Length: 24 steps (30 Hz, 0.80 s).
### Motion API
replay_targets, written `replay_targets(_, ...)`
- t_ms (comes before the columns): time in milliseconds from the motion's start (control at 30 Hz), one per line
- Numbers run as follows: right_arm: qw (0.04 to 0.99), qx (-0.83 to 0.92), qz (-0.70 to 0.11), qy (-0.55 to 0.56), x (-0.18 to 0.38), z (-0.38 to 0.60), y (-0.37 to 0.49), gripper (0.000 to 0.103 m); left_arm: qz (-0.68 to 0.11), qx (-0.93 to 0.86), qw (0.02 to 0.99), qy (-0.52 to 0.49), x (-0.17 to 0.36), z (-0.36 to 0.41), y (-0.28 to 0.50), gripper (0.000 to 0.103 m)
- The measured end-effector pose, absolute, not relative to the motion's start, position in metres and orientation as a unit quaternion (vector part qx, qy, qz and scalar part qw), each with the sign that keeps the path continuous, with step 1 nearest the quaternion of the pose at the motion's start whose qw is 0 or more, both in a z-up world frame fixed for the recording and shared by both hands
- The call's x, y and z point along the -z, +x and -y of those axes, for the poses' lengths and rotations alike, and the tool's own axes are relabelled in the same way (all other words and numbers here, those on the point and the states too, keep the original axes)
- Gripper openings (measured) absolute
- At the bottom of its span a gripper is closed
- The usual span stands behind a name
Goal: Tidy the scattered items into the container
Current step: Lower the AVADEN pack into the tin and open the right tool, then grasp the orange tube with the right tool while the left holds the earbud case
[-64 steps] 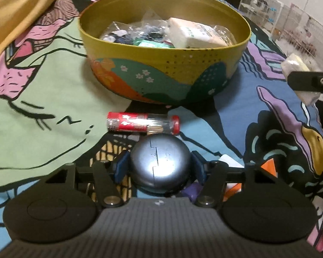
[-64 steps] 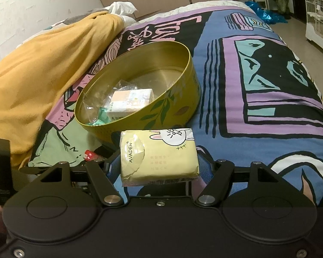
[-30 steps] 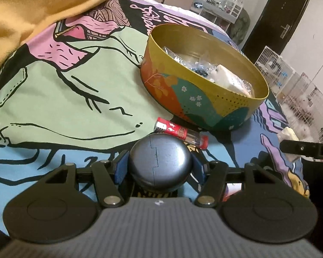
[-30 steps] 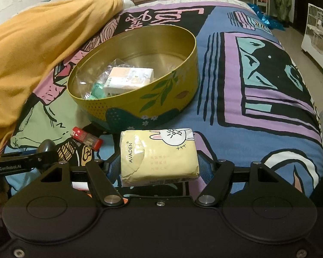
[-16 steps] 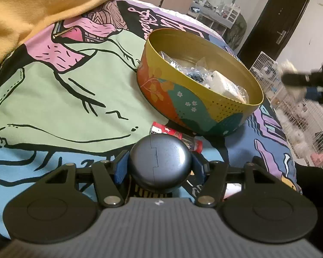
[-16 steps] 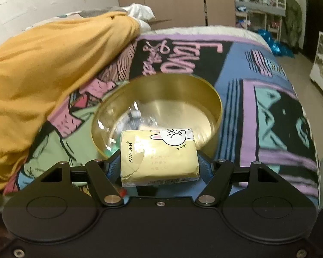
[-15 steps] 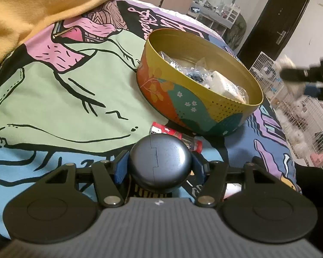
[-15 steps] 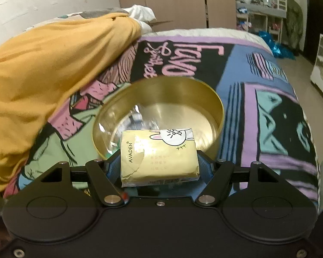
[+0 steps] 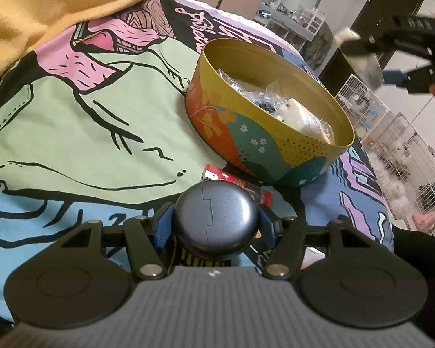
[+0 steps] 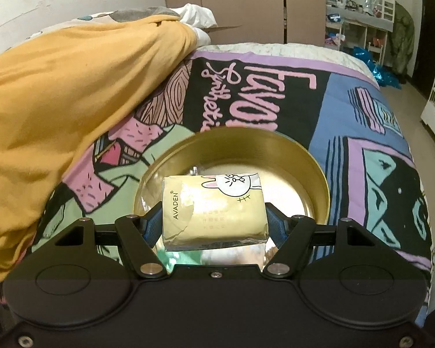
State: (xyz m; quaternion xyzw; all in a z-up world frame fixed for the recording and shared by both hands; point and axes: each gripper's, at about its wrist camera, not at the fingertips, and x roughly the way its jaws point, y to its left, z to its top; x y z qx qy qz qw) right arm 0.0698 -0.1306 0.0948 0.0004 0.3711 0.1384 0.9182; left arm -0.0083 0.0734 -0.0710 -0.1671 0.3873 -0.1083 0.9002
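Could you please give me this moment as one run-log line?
left gripper: shut on round dark case | right gripper: shut on tissue pack, above tin | red tube: on bedspread

Right tongs with tissue pack risen – now above tin

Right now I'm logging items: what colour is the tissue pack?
Pale yellow with a white cartoon rabbit, the tissue pack; clearest in the right wrist view.

Both grippers are black, with round pivot discs, silver screws and blue pads; the left gripper has a ribbed grey body.
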Motion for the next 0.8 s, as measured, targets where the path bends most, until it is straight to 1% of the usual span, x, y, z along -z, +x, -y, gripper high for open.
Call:
replay_targets(33,0.92,-0.135,-0.368,0.003,-0.097,0.129,0.073,0.071,-0.387,0.108,0.9,-0.168,0.071,-0.074,-0.009,0.063)
replay_targets(67,0.923,-0.129,-0.363,0.009,-0.101,0.127,0.077,0.077,-0.386,0.108,0.9,-0.17,0.071,-0.074,-0.009,0.063)
replay_targets(100,0.925,-0.121,-0.36,0.014,-0.105,0.126,0.081,0.091,-0.386,0.108,0.9,-0.171,0.071,-0.075,-0.009,0.063)
replay_targets(133,0.928,-0.11,-0.356,0.018,-0.108,0.126,0.082,0.098,-0.385,0.107,0.9,-0.172,0.071,-0.075,-0.009,0.063)
replay_targets(167,0.932,-0.099,-0.348,0.024,-0.112,0.127,0.082,0.103,-0.385,0.107,0.9,-0.174,0.071,-0.076,-0.009,0.063)
replay_targets(267,0.936,-0.103,-0.335,0.032,-0.117,0.131,0.076,0.103,-0.385,0.106,0.9,-0.177,0.071,-0.077,-0.009,0.063)
replay_targets(433,0.926,-0.123,-0.355,0.024,-0.104,0.14,0.058,0.103,-0.389,0.108,0.898,-0.173,0.072,-0.075,-0.008,0.063)
replay_targets(667,0.908,-0.13,-0.398,0.035,-0.069,0.16,0.021,0.103,-0.391,0.105,0.899,-0.168,0.072,-0.074,-0.008,0.063)
replay_targets(800,0.886,-0.123,-0.443,0.063,-0.038,0.174,-0.002,0.103,-0.392,0.103,0.899,-0.164,0.072,-0.073,-0.009,0.063)
